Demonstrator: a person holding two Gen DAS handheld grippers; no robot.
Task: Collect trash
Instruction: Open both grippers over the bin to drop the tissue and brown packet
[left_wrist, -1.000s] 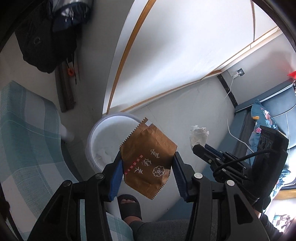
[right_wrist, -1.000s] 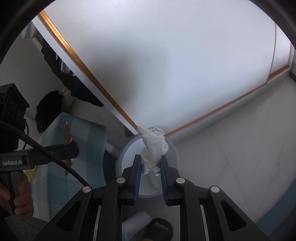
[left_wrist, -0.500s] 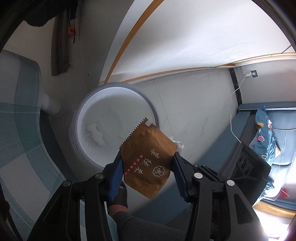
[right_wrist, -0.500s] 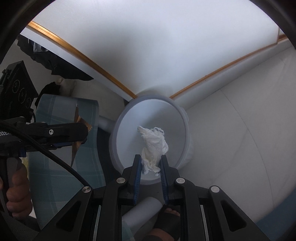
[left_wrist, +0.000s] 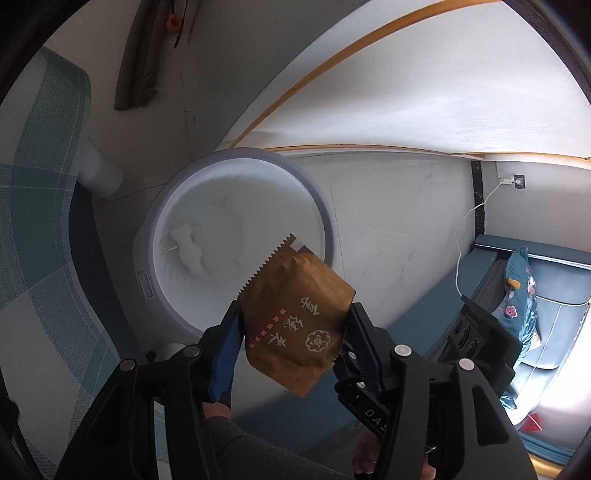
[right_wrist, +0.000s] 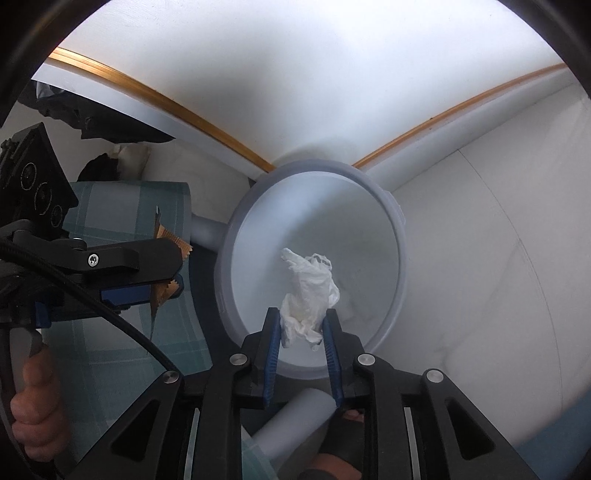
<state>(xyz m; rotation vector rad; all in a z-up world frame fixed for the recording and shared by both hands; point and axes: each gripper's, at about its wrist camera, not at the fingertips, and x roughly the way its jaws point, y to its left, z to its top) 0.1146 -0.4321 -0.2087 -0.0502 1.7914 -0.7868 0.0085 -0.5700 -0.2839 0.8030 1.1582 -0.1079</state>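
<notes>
Pale floor (left_wrist: 388, 221) under round bin (left_wrist: 325, 229)

A teal plaid cushion (left_wrist: 40, 236) fills the nine o'clock side of the left wrist view. At three o'clock lies a dark blue sofa (left_wrist: 550, 280) with a floral pillow (left_wrist: 517, 295) on it. A white cable (left_wrist: 469, 225) runs up to a wall socket (left_wrist: 517, 181) at two o'clock.

The bin (right_wrist: 391, 221) stands on the floor (left_wrist: 399, 206) beside the chair (left_wrist: 44, 206). The tissue (right_wrist: 306, 299) hangs above its opening; the packet (left_wrist: 295, 325) overlaps its near rim.
</notes>
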